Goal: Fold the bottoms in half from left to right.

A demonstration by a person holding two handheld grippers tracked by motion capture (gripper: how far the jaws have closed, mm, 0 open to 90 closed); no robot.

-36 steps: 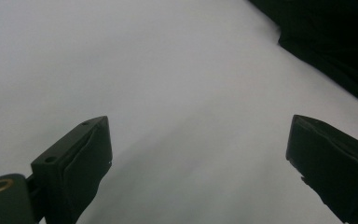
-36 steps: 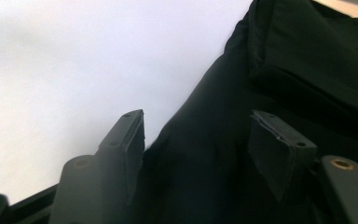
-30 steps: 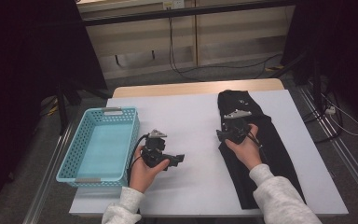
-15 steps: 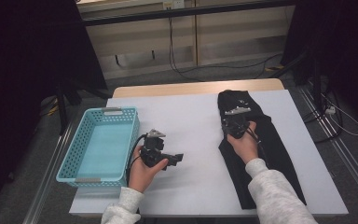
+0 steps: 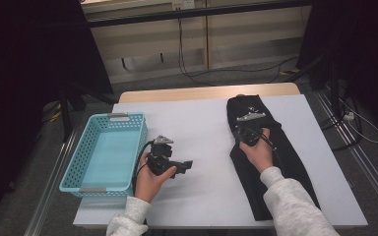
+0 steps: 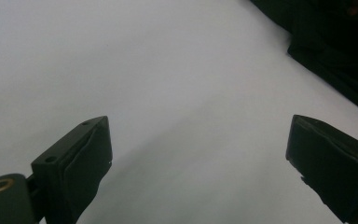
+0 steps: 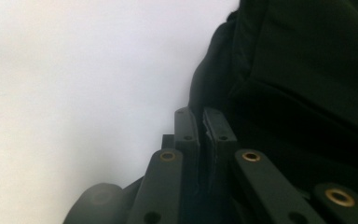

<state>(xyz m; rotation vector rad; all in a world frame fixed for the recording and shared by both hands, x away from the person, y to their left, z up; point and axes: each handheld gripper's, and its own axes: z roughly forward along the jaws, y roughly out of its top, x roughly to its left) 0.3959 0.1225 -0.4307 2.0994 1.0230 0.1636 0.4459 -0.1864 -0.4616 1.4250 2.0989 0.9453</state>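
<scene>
On the white table (image 5: 202, 128), the black garment (image 5: 285, 152) lies stretched lengthwise along the right side, from the far edge toward your near edge. Left of centre sits the blue basket (image 5: 86, 162), at the table's left edge, well apart from the cloth. Your right gripper (image 5: 246, 129) rests on the garment's upper left part; in the right gripper view its jaws stand pressed together at the cloth's left edge (image 7: 284, 93), but whether fabric is pinched between them cannot be told. Your left gripper (image 5: 184, 166) lies just right of the basket on bare table; in the left gripper view its jaws stand wide apart, holding nothing, the garment (image 6: 335, 56) well beyond them.
</scene>
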